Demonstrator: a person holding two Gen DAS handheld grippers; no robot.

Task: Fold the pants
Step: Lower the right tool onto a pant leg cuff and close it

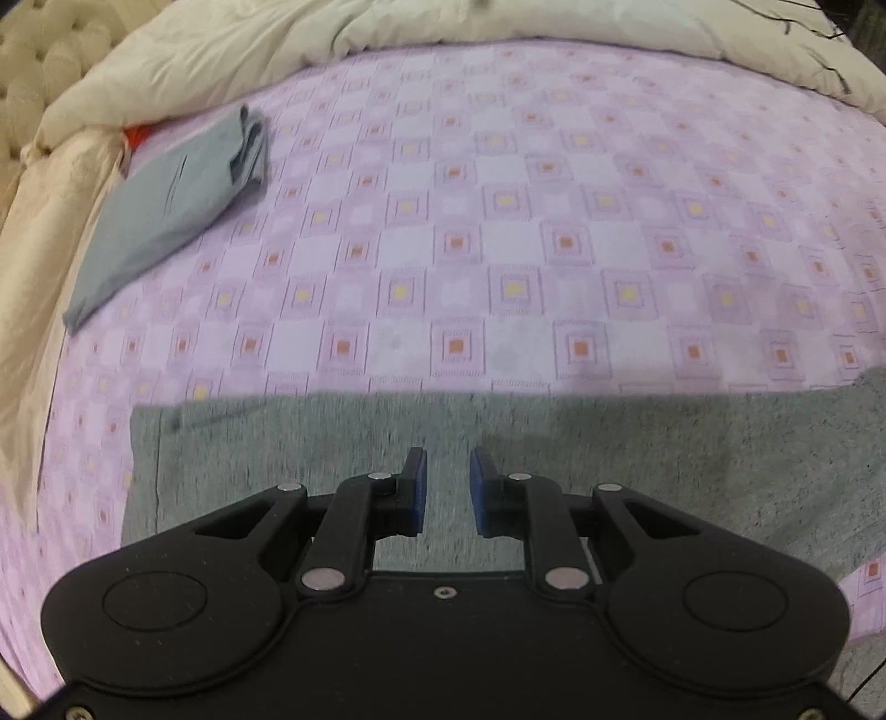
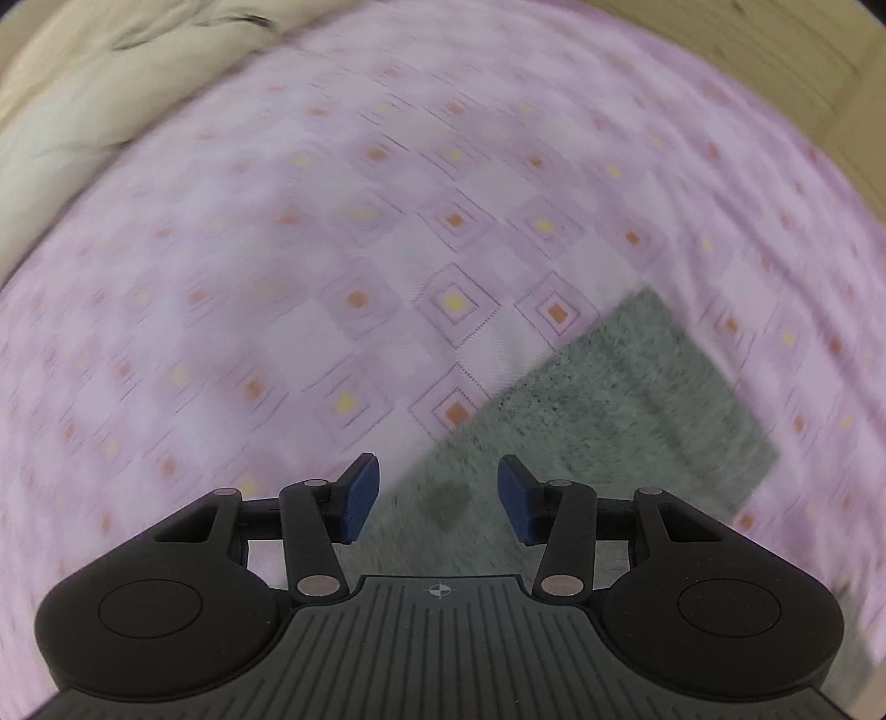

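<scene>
Grey pants [image 1: 637,443] lie flat on the pink patterned bedsheet [image 1: 498,221], across the lower part of the left wrist view. My left gripper [image 1: 447,471] hovers over them near their far edge, jaws open with only a narrow gap and nothing between the blue pads. In the right wrist view a pant leg end [image 2: 637,399] runs diagonally up to the right. My right gripper [image 2: 438,487] hangs open above that leg near its left edge, empty. A dark spot [image 2: 446,504] shows on the fabric between its fingers. The right view is blurred.
A folded grey garment [image 1: 177,194] lies at the far left of the bed, with something red [image 1: 138,135] tucked behind it. A cream duvet [image 1: 387,27] is bunched along the head of the bed. A tufted headboard [image 1: 44,72] stands at the upper left.
</scene>
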